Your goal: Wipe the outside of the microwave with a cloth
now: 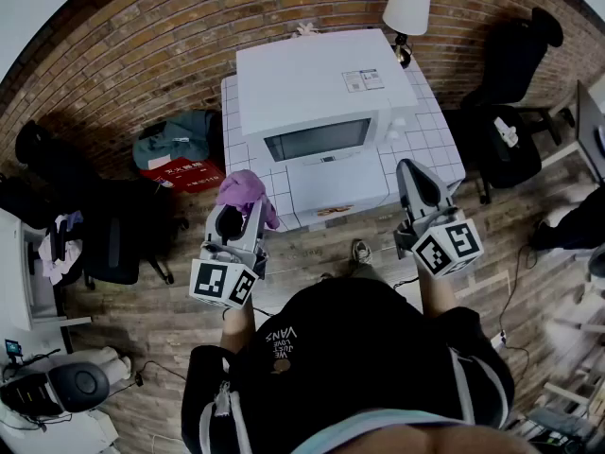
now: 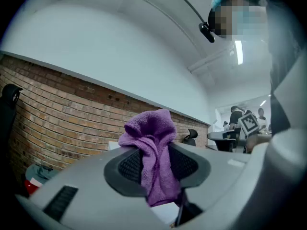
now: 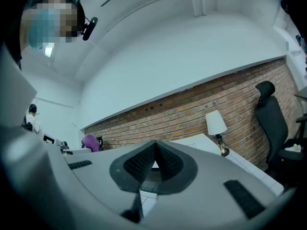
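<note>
My left gripper (image 1: 238, 223) is clamped on the purple cloth (image 1: 245, 190), near the microwave (image 1: 317, 93) but apart from it; my right gripper (image 1: 422, 195) is closed and empty; I judge wiping not yet begun.

**You're in an office-style workroom, not a kitchen.**

Around you are a brick wall (image 1: 142, 36), a wood floor (image 1: 142, 329) and black office chairs (image 1: 510, 74) on either side, with bags (image 1: 175, 145) dropped by the wall. The microwave (image 1: 317, 88) sits on a small white tiled table (image 1: 444, 149) with a lamp (image 1: 407, 8) behind it. Your left gripper view shows people (image 2: 236, 116) at a desk (image 2: 223, 136) further back.
</note>
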